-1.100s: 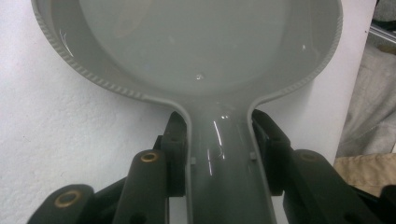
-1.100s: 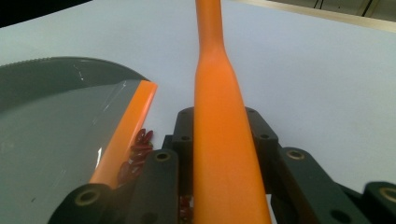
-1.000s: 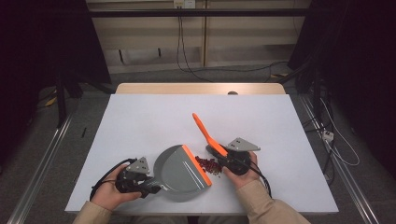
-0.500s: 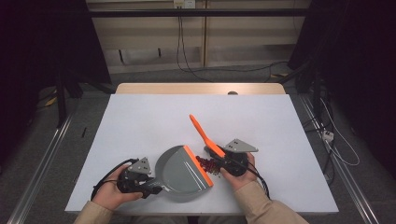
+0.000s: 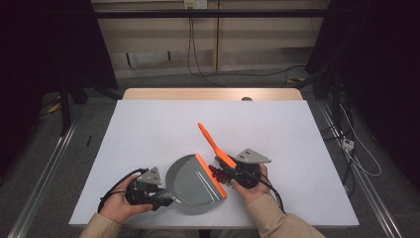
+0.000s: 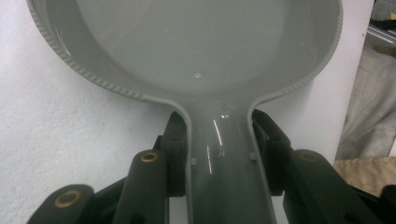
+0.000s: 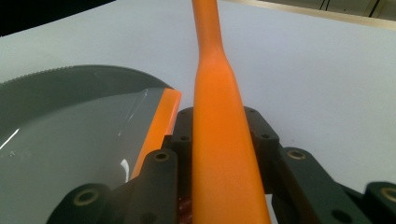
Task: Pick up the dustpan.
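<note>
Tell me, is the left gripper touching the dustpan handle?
Touching. In the left gripper view, the left gripper has both jaws pressed against the sides of the grey dustpan handle.

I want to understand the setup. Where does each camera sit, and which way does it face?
High view: above the person's side, looking forward and down on the table; both hands and forearms show.
Left gripper view: rides the left gripper, looking along its fingers at the grey dustpan.
Right gripper view: rides the right gripper, looking along the orange brush handle.
Shared: both gripper views show the dustpan.
</note>
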A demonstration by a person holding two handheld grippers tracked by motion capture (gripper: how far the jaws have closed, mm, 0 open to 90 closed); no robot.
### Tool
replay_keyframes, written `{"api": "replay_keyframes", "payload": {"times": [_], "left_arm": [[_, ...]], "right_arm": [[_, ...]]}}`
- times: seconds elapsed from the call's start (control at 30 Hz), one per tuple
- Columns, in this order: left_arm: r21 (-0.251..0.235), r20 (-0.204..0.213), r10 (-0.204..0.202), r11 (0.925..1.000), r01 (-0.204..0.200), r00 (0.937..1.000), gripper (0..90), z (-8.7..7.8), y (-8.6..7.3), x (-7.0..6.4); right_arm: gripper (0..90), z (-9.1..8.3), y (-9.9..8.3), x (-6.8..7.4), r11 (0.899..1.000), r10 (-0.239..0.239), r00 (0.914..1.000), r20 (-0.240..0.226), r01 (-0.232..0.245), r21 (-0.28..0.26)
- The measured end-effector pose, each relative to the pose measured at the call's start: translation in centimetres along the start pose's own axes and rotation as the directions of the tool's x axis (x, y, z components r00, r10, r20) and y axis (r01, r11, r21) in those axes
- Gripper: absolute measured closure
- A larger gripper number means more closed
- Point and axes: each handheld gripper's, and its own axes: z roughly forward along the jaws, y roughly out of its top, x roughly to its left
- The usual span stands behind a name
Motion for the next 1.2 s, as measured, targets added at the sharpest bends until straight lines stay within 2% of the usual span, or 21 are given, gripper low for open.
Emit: {"api": "replay_keyframes", "payload": {"times": [0.03, 0.07, 0.17, 0.2, 0.3, 0.33, 0.53, 0.7, 0.73, 0.83, 0.93, 1.03, 1.2], "left_arm": [[-0.001, 0.001, -0.001, 1.0000, 0.001, 1.0000, 63.2, 0.0, 0.0, 0.0], [0.011, 0.001, 0.015, 0.9998, -0.015, 0.9999, 63.2, 0.0, 0.0, 0.1], [0.009, -0.001, 0.007, 0.9999, -0.007, 1.0000, 63.2, 0.1, 0.0, 0.0], [0.021, -0.001, 0.021, 0.9996, -0.021, 0.9998, 63.1, 0.1, 0.1, 0.1], [0.021, -0.001, 0.021, 0.9996, -0.020, 0.9998, 63.2, 0.1, 0.1, 0.1], [0.011, -0.002, 0.005, 0.9999, -0.005, 1.0000, 63.2, 0.2, 0.1, 0.0], [0.018, -0.002, 0.011, 0.9998, -0.011, 0.9999, 63.1, 0.3, 0.2, -0.2], [0.023, 0.017, 0.031, 0.9993, -0.031, 0.9994, 63.1, 0.4, 0.3, -0.4], [0.014, 0.013, 0.016, 0.9998, -0.016, 0.9998, 63.1, 0.5, 0.3, -0.5], [0.029, 0.014, 0.039, 0.9988, -0.039, 0.9992, 63.1, 0.5, 0.3, -0.5], [0.028, 0.013, 0.027, 0.9992, -0.028, 0.9995, 63.1, 0.6, 0.4, -0.6], [0.035, 0.010, 0.036, 0.9987, -0.036, 0.9993, 63.1, 0.6, 0.5, -0.6], [0.034, 0.010, 0.028, 0.9990, -0.029, 0.9995, 63.1, 0.6, 0.5, -0.6]], "right_arm": [[70.1, 0.0, 0.0, 0.1, 1.000, -0.001, 1.0000, -0.003, 0.001, 0.000], [70.1, 0.1, 0.0, 0.2, 1.000, -0.001, 1.0000, 0.001, 0.001, -0.002], [70.0, 0.3, 0.0, 0.6, 1.000, -0.004, 1.0000, 0.000, 0.004, -0.004], [70.0, 0.3, 0.0, 0.6, 1.000, 0.003, 1.0000, -0.001, -0.003, -0.005], [69.9, 0.4, 0.0, 0.9, 1.000, 0.007, 1.0000, 0.001, -0.007, -0.009], [69.9, 0.4, 0.0, 1.0, 1.000, 0.017, 0.9999, 0.001, -0.017, -0.010], [69.7, 0.7, 0.0, 1.6, 0.999, 0.028, 0.9996, 0.009, -0.028, -0.020], [69.7, 0.7, 0.0, 1.7, 0.999, 0.047, 0.9989, 0.008, -0.047, -0.024], [69.7, 0.7, 0.0, 1.6, 0.999, 0.048, 0.9988, 0.010, -0.048, -0.025], [69.7, 0.7, 0.0, 1.6, 0.998, 0.053, 0.9986, 0.009, -0.053, -0.029], [69.6, 0.7, -0.1, 1.8, 0.998, 0.054, 0.9985, 0.008, -0.054, -0.028], [69.6, 0.9, -0.1, 1.9, 0.998, 0.061, 0.9981, 0.006, -0.061, -0.032], [69.6, 1.1, 0.0, 2.4, 0.996, 0.076, 0.9970, -0.017, -0.076, -0.037]]}}
